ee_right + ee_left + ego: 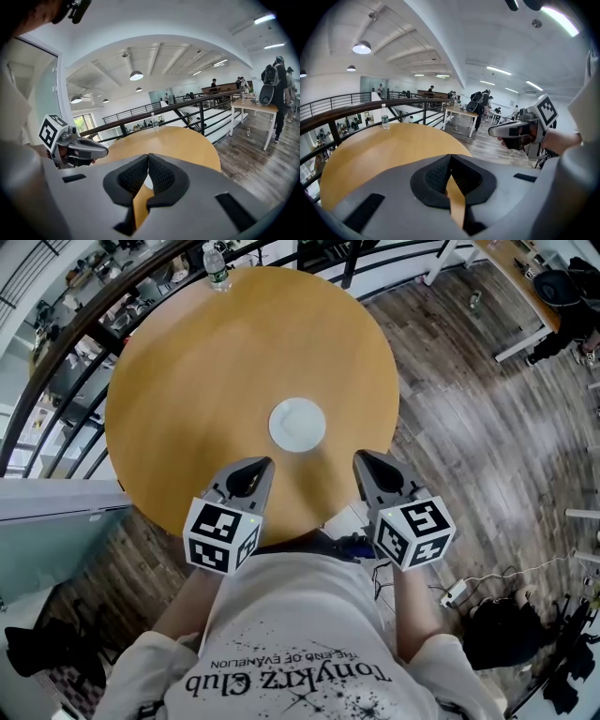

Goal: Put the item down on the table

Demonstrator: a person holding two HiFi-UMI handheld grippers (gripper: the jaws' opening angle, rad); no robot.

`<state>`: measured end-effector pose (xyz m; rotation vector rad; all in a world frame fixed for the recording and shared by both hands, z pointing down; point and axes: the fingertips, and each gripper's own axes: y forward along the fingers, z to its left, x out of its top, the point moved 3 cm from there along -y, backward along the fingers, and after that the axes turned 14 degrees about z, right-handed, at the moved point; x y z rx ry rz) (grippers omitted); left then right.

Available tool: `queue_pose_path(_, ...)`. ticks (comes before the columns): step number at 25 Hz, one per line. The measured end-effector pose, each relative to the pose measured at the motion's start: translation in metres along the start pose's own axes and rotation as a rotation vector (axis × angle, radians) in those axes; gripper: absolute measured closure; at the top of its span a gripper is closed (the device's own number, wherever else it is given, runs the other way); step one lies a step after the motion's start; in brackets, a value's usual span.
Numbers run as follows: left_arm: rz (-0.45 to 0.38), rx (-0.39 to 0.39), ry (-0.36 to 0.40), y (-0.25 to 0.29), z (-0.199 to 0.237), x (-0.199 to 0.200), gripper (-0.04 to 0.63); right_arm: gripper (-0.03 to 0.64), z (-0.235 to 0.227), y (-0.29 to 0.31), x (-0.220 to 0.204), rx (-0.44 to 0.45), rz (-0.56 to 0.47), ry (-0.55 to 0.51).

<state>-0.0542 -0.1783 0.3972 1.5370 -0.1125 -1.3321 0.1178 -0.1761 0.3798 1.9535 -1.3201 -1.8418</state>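
Note:
A white round plate (298, 425) lies flat on the round wooden table (187, 381), near its middle. My left gripper (262, 465) hovers over the table's near edge, left of the plate and a little short of it, jaws shut with nothing in them. My right gripper (362, 459) hovers to the plate's right, also shut and empty. In the left gripper view the closed jaw pads (438, 174) meet in front of the tabletop (370, 145). In the right gripper view a sliver of the plate (147, 181) shows behind the closed pads (161, 176).
A clear water bottle (217, 266) stands at the table's far edge, by a black railing (56, 352). Wood floor (469, 399) surrounds the table, with desks and people farther back (480, 105). Cables and a power strip (455, 592) lie on the floor at my right.

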Motion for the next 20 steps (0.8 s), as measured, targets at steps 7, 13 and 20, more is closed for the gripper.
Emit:
queue_pose_path(7,0.02,0.002,0.017,0.003,0.0,-0.003,0.571,0.592,0.002,0.001,0.002,0.007,-0.006,-0.008)
queue_pose_path(13,0.021,-0.002,0.013,0.002,-0.001,-0.005,0.571,0.592,0.004,0.0,0.006,0.005,-0.01,-0.016)
queue_pose_path(20,0.021,0.014,0.028,-0.005,-0.002,-0.01,0.571,0.592,0.012,-0.002,-0.002,0.009,0.0,-0.012)
